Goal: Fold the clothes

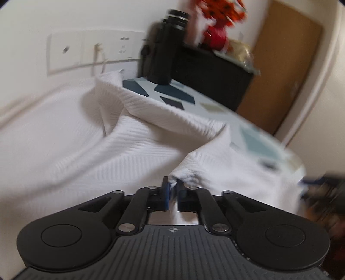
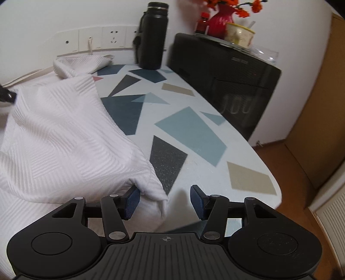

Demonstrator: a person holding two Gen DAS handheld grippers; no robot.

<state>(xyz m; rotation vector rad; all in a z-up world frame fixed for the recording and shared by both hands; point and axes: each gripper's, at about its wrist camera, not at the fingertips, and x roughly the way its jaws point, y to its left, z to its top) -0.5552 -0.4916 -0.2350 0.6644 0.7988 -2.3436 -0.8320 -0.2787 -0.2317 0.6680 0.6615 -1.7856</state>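
Garment, white ribbed knit, lies rumpled on the patterned table, its bulk to the left with bare top to the right. Left gripper: pads pressed together, pinching a hem fold. Right gripper: spread wide, the near corner of cloth between its pads and against the left one, so that corner lies straight ahead.

White wall at the back w/ a row of sockets on it. Bench has a pale cover w/ blue, grey & tan geometric patches. Black flask stands at the far end near the wall, big black appliance beside it, red vase w/ orange flowers on top. Wooden door at right, brown wood floor below.
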